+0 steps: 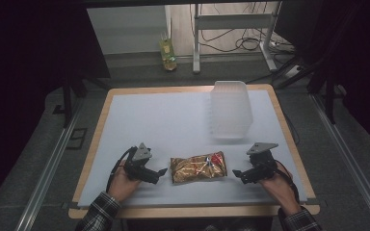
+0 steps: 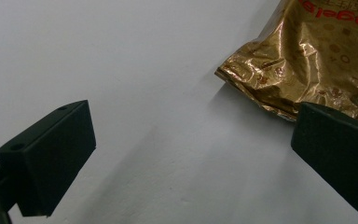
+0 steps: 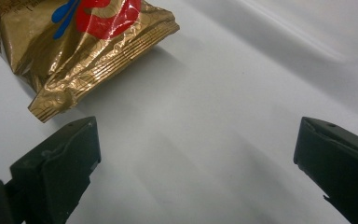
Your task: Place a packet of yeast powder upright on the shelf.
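Observation:
A gold foil snack bag [image 1: 198, 167] with a red patch lies flat near the front of the white table sheet [image 1: 164, 120]. My left gripper [image 1: 160, 173] rests just left of the bag, open, with nothing between its jaws; in the left gripper view the bag's crinkled end [image 2: 307, 65] lies ahead and right of the gap [image 2: 193, 161]. My right gripper [image 1: 238, 174] sits just right of the bag, open and empty; in the right gripper view the bag's sealed end [image 3: 88, 51] lies ahead to the left of the gap [image 3: 196, 163].
A clear plastic bin [image 1: 230, 109] stands on the table behind the bag, at the back right. Beyond the table's far edge a bottle [image 1: 167, 54] stands on the floor beside a metal frame [image 1: 233, 21] and cables.

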{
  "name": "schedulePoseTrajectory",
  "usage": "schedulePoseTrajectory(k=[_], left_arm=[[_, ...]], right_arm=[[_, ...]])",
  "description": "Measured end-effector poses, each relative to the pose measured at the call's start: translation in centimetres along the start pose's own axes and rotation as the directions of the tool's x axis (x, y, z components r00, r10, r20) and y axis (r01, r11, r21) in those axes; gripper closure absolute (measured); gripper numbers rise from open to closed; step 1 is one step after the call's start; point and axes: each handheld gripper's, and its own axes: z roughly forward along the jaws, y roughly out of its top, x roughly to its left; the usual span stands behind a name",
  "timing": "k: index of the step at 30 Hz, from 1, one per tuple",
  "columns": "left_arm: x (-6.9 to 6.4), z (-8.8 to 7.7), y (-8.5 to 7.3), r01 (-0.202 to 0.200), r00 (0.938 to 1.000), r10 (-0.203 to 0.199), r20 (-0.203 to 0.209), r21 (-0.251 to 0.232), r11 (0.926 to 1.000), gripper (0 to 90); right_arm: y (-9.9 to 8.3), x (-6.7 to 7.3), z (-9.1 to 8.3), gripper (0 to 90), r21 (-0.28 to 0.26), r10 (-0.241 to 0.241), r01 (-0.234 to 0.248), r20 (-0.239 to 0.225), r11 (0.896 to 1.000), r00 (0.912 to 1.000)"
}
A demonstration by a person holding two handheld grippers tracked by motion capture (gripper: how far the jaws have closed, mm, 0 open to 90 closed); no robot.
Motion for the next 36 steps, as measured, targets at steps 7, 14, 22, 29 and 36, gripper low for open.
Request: schedulePoseTrajectory(k=[7, 14, 22, 29, 36], left_arm=[[0.0, -0.2, 0.2, 0.024, 0.9993, -0.024, 0.03, 0.001, 0.9997, 0.5], [-0.4, -0.5, 0.6, -0.008, 0.9996, 0.008, 0.027, -0.002, 1.0, 5.7], [-1.1, -0.9, 1.0, -0.036, 0.9975, 0.037, 0.06, -0.024, 0.9991, 22.2], [-2.0, -1.0, 1.5, -0.054, 0.9919, 0.059, 0.112, -0.047, 0.9974, 38.1], [-2.9, -0.6, 2.1, -0.068, 0.9818, 0.075, 0.174, -0.05, 0.9965, 59.3]], right_arm=[[0.0, 0.0, 0.0, 0.5, 0.002, -0.002, 0.002, 0.002, 1.0, 1.0], [0.0, 0.0, 0.0, 0.5, 0.0, -0.005, 0.005, 0.006, 1.0, 1.0], [0.1, 0.0, 0.0, 0.5, -0.01, 0.001, -0.001, 0.004, 1.0, 1.0], [0.1, 0.0, 0.1, 0.5, 0.002, -0.004, 0.004, 0.01, 1.0, 0.9999], [0.1, 0.0, 0.1, 0.6, 0.005, -0.001, 0.001, 0.011, 1.0, 0.9999]])
